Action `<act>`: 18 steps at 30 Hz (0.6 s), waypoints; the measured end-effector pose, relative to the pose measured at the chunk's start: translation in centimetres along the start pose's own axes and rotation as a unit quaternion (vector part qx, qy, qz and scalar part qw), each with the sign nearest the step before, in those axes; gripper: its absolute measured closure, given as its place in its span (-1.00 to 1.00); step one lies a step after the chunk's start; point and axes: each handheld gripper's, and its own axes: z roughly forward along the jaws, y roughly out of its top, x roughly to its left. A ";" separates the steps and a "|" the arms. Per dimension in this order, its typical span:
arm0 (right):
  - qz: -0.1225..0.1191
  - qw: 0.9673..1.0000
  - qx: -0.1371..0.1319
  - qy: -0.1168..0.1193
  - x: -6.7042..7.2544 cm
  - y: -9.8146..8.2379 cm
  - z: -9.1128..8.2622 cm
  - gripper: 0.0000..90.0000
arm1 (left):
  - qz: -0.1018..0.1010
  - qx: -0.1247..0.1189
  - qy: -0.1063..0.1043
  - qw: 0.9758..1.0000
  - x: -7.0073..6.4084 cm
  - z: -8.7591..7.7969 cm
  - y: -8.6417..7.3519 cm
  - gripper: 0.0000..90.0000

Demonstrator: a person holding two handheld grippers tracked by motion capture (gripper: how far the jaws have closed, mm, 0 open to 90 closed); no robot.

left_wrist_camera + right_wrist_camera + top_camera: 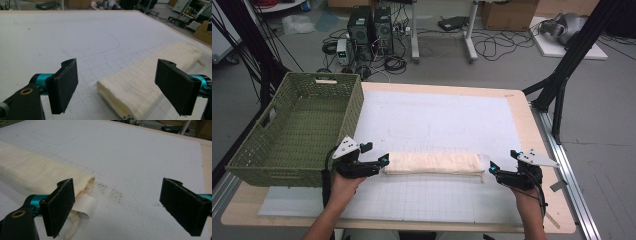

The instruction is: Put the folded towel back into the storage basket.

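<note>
A cream cloth [434, 163], folded into a long narrow strip, lies across the near part of the white gridded mat [437, 115]. My left gripper [377, 153] sits at the strip's left end. In the left gripper view the jaws [117, 75] stand wide, with the cloth's end [140, 85] lying between them untouched. My right gripper [503, 161] sits at the strip's right end. In the right gripper view it [117, 195] is open; the cloth's end [37, 173] and a white label [86, 206] lie just beside its left jaw.
A green woven basket [352, 107] stands on the table's left side, close behind my left hand. The wooden table edge [539, 150] runs just right of my right hand. Dark specks [112, 191] mark the mat near the cloth's right end.
</note>
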 end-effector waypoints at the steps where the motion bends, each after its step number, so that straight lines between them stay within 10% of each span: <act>1: 0.000 1.000 0.002 0.001 0.0 0.0 0.1 -0.73 | -0.010 0.004 -0.003 1.000 0.0 0.1 0.0 -0.58; 18: 0.002 1.000 0.015 0.013 0.0 -0.4 0.6 -0.73 | -0.026 0.056 0.027 0.998 -0.1 1.3 -0.9 -0.58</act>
